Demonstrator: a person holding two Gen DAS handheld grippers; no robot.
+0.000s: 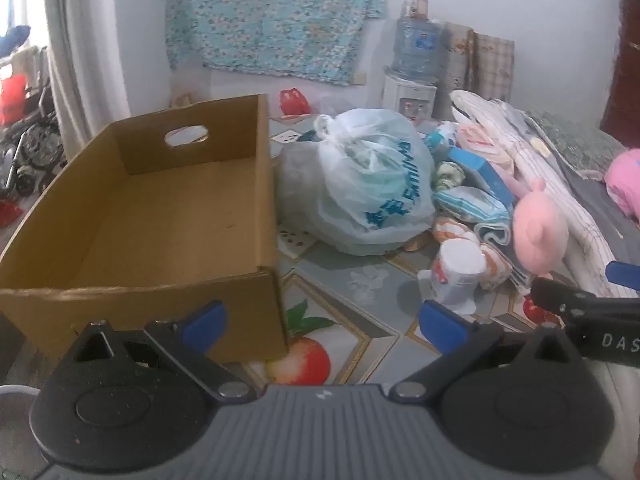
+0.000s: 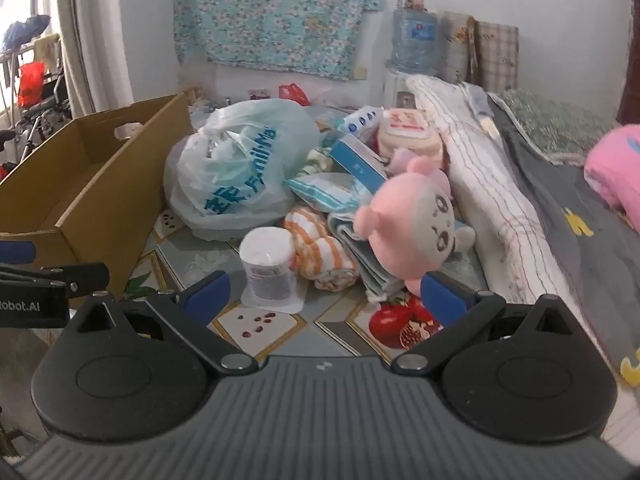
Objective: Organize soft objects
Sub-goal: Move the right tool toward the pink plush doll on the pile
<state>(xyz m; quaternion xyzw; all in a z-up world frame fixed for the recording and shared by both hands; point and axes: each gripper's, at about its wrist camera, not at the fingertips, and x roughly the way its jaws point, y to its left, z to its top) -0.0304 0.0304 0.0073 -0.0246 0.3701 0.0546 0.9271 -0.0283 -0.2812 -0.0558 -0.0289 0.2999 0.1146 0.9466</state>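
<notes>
Both the left tool (image 1: 324, 322) and right tool (image 2: 326, 294) are held wide open, nothing gripped. A pink plush toy (image 2: 412, 224) is seen at one o'clock of the right tool. The cardboard box (image 1: 160, 216) is empty.

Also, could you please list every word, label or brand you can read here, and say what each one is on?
"DAS", cut off: right gripper's arm.
"Robot.AI", start cut off: left gripper's arm.
Blue lettering on the plastic bag: crumpled, unreadable.
Label on the white roll pack: too blurred.
Water bottle label: too small.

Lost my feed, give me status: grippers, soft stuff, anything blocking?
Left gripper and right gripper open, empty. Box empty; pink plush and towels on floor. Tied bag beside box.
</notes>
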